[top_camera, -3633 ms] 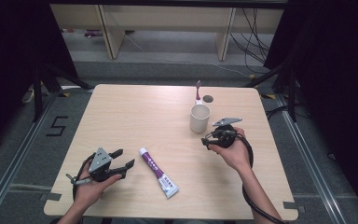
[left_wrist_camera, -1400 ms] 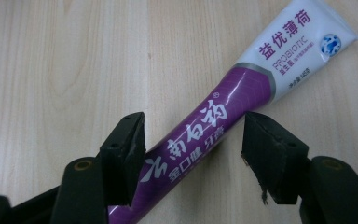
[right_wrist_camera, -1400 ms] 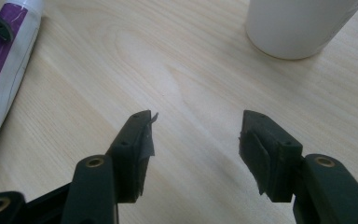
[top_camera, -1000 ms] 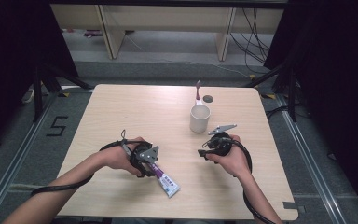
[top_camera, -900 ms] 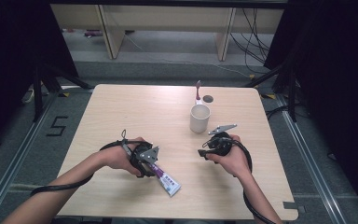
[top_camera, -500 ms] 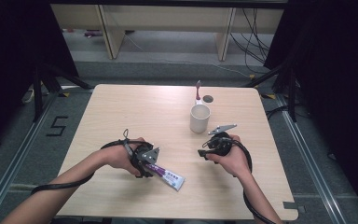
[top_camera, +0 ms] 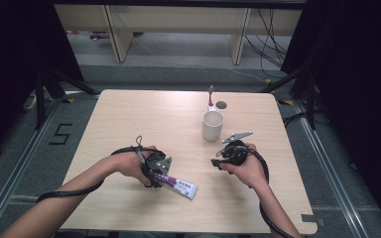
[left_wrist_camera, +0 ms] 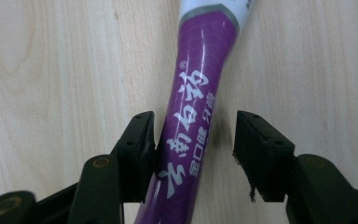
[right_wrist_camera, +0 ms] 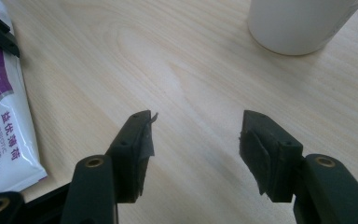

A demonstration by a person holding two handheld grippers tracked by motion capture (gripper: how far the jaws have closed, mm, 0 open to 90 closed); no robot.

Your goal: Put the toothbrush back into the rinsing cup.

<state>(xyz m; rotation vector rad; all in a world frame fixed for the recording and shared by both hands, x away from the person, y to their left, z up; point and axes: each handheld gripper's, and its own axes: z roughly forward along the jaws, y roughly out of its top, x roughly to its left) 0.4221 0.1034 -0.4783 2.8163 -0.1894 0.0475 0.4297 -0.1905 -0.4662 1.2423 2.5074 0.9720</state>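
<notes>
Purple tube [left_wrist_camera: 193, 121] lies between my left gripper [left_wrist_camera: 193, 144], jaws just closing, one pad touching, the other apart; right gripper [right_wrist_camera: 193, 140] gapes near the tube.

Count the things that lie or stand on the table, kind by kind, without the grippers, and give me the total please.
Toothpaste tube: 1
White cup: 1
Toothbrush, behind the cup: 1
Total: 3
</notes>
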